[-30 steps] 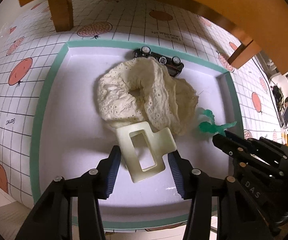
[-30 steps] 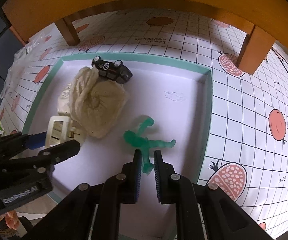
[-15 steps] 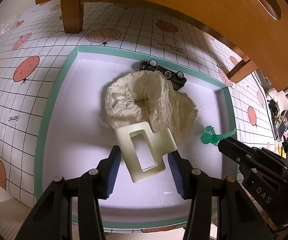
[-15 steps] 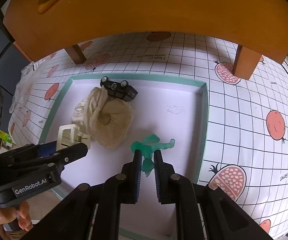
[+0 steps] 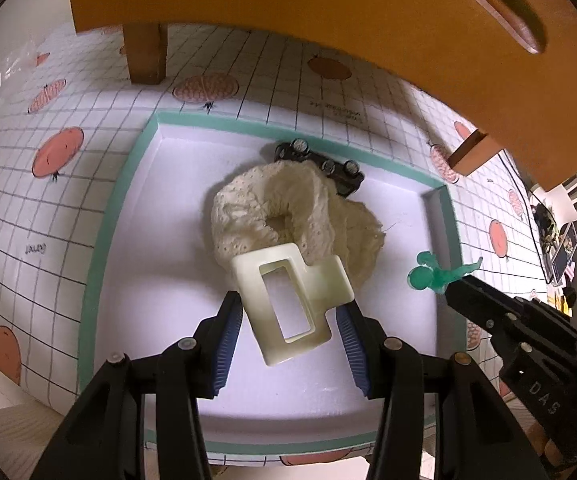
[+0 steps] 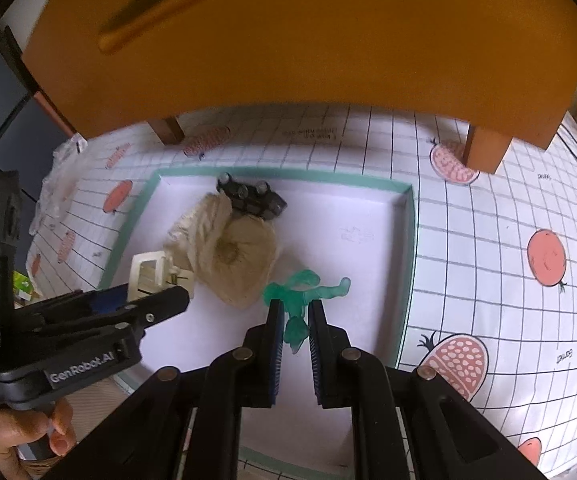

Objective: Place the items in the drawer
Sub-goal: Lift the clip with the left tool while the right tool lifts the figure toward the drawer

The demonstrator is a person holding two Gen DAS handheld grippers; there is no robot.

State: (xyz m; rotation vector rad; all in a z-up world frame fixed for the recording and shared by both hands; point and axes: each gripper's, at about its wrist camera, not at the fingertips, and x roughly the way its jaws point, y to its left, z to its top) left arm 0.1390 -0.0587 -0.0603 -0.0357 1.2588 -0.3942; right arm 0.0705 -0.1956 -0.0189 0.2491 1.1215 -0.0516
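My left gripper is shut on a cream hair claw clip, held above the white tray. My right gripper is shut on a translucent green toy figure, also lifted over the tray. On the tray floor lie a cream lace scrunchie and, behind it, a black toy car. An orange wooden drawer front with a slot handle fills the top of both views. The left gripper shows at the left of the right wrist view.
The tray has a teal rim and sits on a grid tablecloth printed with fruit. The orange furniture stands on wooden legs just behind the tray. A hand grips the left tool's handle. Clutter lies at the far right.
Both grippers have risen away from the tray with the clip and the green figure still held. The tray looks smaller and the orange drawer front has come further into view.
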